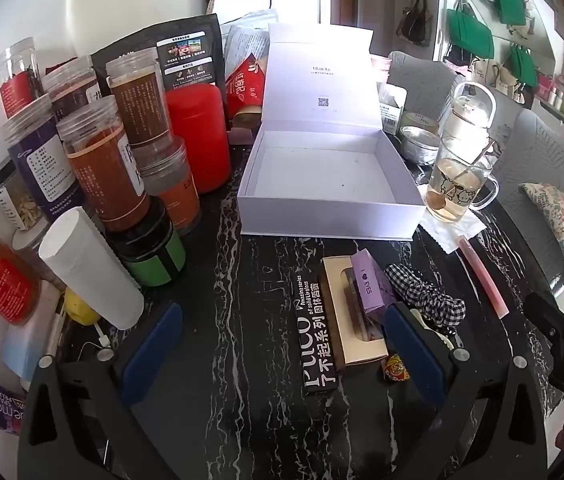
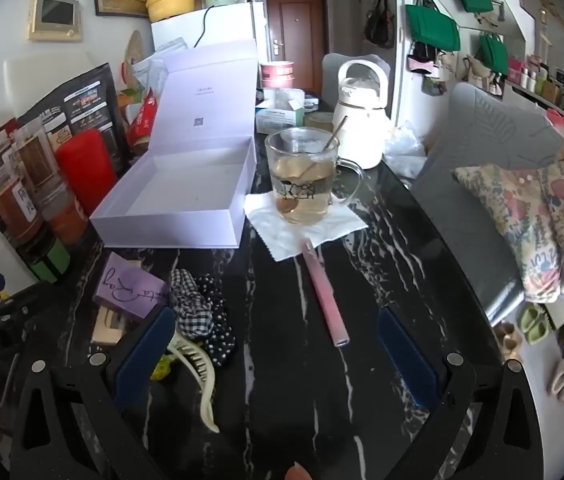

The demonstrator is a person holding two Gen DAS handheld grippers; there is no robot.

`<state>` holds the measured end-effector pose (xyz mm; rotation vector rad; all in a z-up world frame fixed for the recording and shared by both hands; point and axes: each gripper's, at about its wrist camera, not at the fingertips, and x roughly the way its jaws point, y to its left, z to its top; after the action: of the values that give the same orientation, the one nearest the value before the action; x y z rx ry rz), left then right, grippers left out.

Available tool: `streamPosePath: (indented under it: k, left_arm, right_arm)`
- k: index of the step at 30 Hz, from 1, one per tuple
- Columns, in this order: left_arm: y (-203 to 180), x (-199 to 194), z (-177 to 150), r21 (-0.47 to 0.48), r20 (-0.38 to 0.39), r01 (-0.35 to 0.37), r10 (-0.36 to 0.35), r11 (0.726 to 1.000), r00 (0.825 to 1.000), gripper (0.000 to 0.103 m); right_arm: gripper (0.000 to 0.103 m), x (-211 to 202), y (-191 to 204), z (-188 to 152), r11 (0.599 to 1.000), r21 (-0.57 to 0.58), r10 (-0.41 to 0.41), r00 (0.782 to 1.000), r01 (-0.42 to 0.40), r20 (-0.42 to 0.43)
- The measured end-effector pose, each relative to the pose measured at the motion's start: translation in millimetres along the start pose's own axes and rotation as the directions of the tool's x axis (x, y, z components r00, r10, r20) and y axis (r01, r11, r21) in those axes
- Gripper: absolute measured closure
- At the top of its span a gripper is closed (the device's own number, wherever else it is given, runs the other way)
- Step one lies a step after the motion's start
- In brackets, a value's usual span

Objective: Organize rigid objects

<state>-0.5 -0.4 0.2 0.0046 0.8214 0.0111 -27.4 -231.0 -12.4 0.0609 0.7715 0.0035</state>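
An open, empty white box (image 1: 322, 168) with its lid raised stands mid-table; it also shows in the right wrist view (image 2: 185, 184). In front of it lie a long black "Puco" box (image 1: 316, 332), a beige windowed box (image 1: 356, 316) with a purple box (image 1: 370, 286) on top, a checked scrunchie (image 1: 426, 300) and a pink tube (image 1: 482, 276). My left gripper (image 1: 282, 344) is open above the black box. My right gripper (image 2: 277, 344) is open, with the pink tube (image 2: 324, 292) between its fingers' line. A cream hair claw (image 2: 197, 376) and the purple box (image 2: 129, 292) lie at its left.
Many jars and canisters, including a red one (image 1: 197, 136), crowd the left side. A glass mug with a spoon (image 2: 302, 176) stands on a napkin, a white kettle (image 2: 362, 120) behind it. A grey chair with a floral cushion (image 2: 542, 216) is at the right.
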Motion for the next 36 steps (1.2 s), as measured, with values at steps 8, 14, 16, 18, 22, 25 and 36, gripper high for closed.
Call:
streamPosePath:
  k: [8, 14, 16, 18, 22, 25, 36]
  left_arm:
    - [-0.9, -5.6, 6.6, 0.004, -0.003, 0.002, -0.002, 1.000, 1.000, 0.000]
    - [0.7, -2.7, 1.8, 0.008, -0.001, 0.008, -0.008, 1.000, 1.000, 0.000]
    - [0.7, -2.6, 2.3, 0.005, -0.001, 0.009, -0.009, 1.000, 1.000, 0.000]
    - [1.3, -1.4, 2.5, 0.003, -0.003, 0.011, -0.011, 1.000, 1.000, 0.000]
    - [1.4, -1.0, 2.3, 0.001, 0.000, 0.014, -0.014, 1.000, 1.000, 0.000]
    - [0.9, -0.8, 1.6, 0.005, 0.003, 0.006, -0.006, 1.000, 1.000, 0.000]
    - [4.6, -3.7, 0.7, -0.010, 0.008, 0.012, -0.011, 1.000, 1.000, 0.000]
  right_arm:
    - [0.000, -4.6, -1.8, 1.4, 1.000, -0.003, -0.011, 1.000, 0.011, 0.015]
    - [0.000, -3.8, 0.1, 1.6, 1.000, -0.013, -0.010, 1.000, 0.010, 0.020]
    - [0.000, -2.8, 1.8, 1.9, 1.000, -0.016, -0.010, 1.000, 0.010, 0.020]
    - [0.000, -2.5, 0.3, 1.6, 1.000, -0.011, -0.004, 1.000, 0.005, 0.020]
    - [0.000, -2.0, -0.1, 1.5, 1.000, -0.012, -0.004, 1.000, 0.004, 0.022]
    - [0.000, -2.0, -0.7, 1.6, 1.000, -0.010, -0.002, 1.000, 0.002, 0.025]
    - [0.000, -3.0, 3.7, 3.9, 1.000, -0.019, 0.007, 1.000, -0.007, 0.025]
